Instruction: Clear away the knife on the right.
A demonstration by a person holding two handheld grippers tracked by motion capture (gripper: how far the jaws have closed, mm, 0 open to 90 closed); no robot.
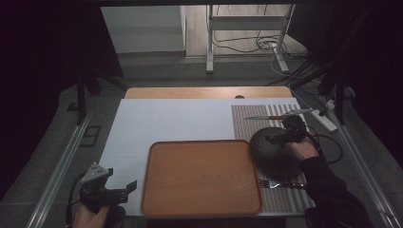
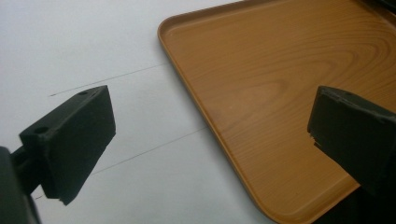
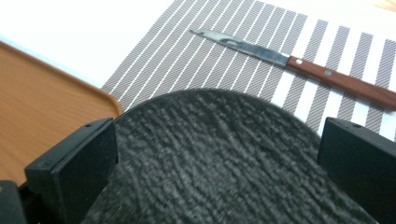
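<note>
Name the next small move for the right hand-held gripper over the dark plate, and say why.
Probably lower the right hand-held gripper and close on the dark textured plate. Its jaws stand open on either side of the plate without clamping it, and the plate sits on the striped placemat beside the wooden tray, a likely destination.

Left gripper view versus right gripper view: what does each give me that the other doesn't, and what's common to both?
Left gripper view alone: the white table surface with thin pencil lines, and the open left gripper above the tray's edge. Right gripper view alone: the dark textured plate between the open right gripper's jaws, the striped placemat, and the wooden-handled knife lying on it. Shared: the wooden tray, bare where seen.
</note>
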